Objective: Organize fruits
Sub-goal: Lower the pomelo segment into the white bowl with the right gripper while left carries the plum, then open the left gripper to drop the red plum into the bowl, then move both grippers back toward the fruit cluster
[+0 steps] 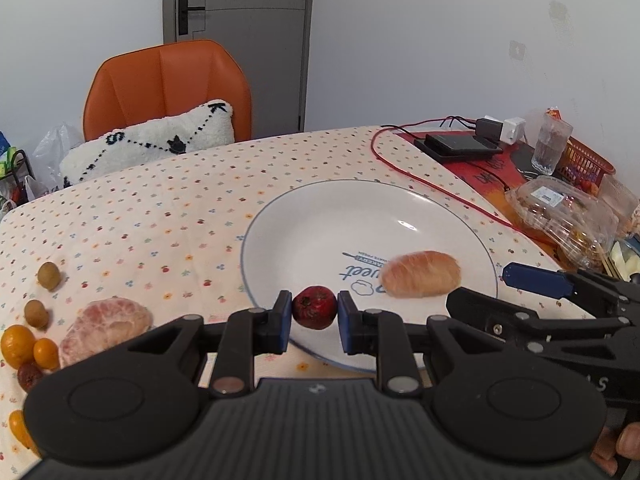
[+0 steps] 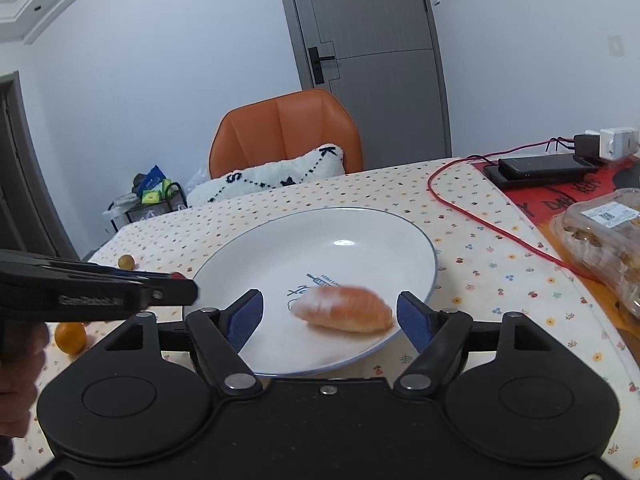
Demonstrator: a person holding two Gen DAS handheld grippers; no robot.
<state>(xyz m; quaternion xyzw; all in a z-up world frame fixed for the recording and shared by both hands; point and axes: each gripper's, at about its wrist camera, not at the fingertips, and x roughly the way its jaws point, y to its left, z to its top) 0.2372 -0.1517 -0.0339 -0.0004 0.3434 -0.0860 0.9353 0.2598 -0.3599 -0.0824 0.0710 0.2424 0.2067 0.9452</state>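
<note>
My left gripper [image 1: 314, 314] is shut on a small dark red fruit [image 1: 314, 307] and holds it over the near rim of a white plate [image 1: 320, 216]. A peeled pomelo segment [image 1: 420, 273] lies on the plate. My right gripper [image 2: 330, 318] is open just in front of that segment [image 2: 344, 309], its pads on either side and apart from it. The plate shows in the right wrist view too [image 2: 280, 256]. On the cloth at the left lie a large peeled pomelo piece [image 1: 106, 330], two oranges [image 1: 18, 346], two olive-brown fruits [image 1: 49, 276] and another dark red fruit [image 1: 29, 376].
The table has a flowered cloth [image 1: 160, 220]. At the right are a red cable [image 1: 440, 192], a phone on a black box [image 1: 460, 145], a glass [image 1: 552, 146], clear food boxes [image 1: 560, 212] and an orange basket [image 1: 588, 160]. An orange chair [image 1: 168, 84] with a cushion stands behind.
</note>
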